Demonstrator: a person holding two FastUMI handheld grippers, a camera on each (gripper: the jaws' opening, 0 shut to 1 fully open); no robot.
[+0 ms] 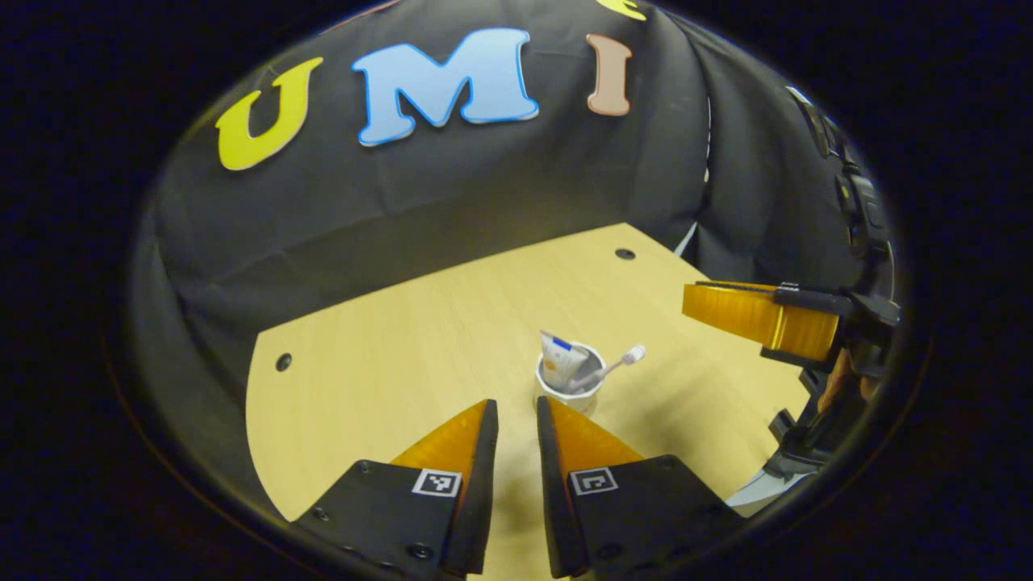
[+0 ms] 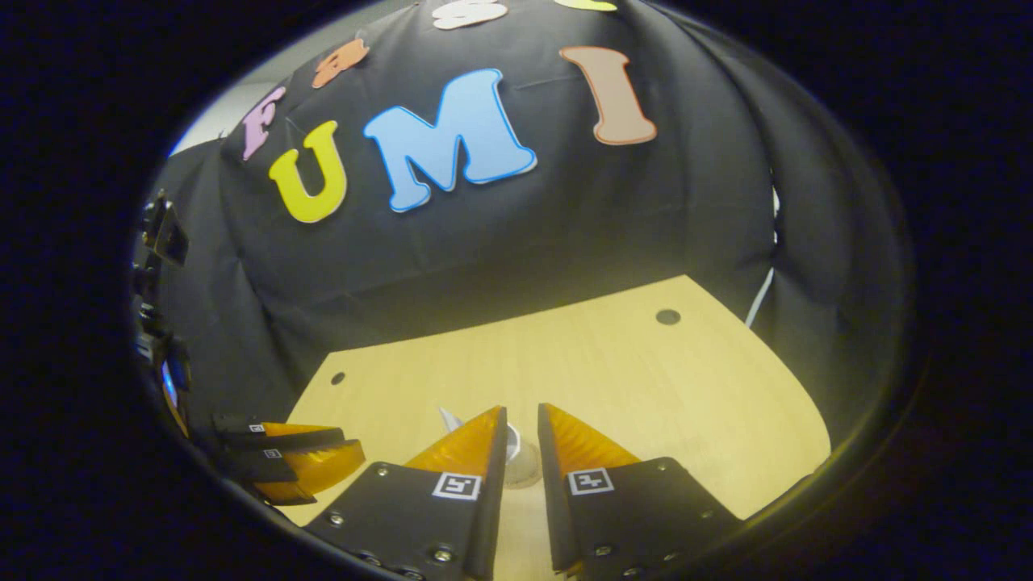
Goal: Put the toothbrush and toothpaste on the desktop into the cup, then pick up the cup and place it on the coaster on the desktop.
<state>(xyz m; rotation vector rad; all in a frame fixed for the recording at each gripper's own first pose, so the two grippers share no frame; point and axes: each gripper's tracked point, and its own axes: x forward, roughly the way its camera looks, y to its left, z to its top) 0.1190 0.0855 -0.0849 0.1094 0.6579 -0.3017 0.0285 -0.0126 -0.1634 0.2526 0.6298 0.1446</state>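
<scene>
In the left gripper view, your left gripper [image 1: 517, 413] hangs over the wooden worktop [image 1: 420, 339] with its jaws drawn close together, a narrow gap between them and nothing pinched in that gap. Just beyond its tips stands the white cup [image 1: 570, 387], upright on the bare worktop. The toothpaste [image 1: 560, 360] is already inside it, standing up and leaning to the left side of the rim. The toothbrush [image 1: 612, 368] is in the cup too, tilted to the right with its bristled head sticking out past the rim. The cup touches neither of your fingers here; the tip of the right-hand finger sits just in front of its base.

At the right edge of the same view your right gripper [image 1: 763, 319] is held above the worktop, well apart from the cup, seen side-on; from this angle you cannot tell how its jaws stand.

In the right gripper view, your right gripper [image 2: 522, 421] also has its jaws nearly together with a slim gap and nothing held. The cup [image 2: 520, 464] shows partly behind the fingers, low between them, and a pale tip of the toothpaste [image 2: 449, 418] pokes up left of the left-hand finger. Your left gripper [image 2: 303, 460] appears at the lower left.
</scene>
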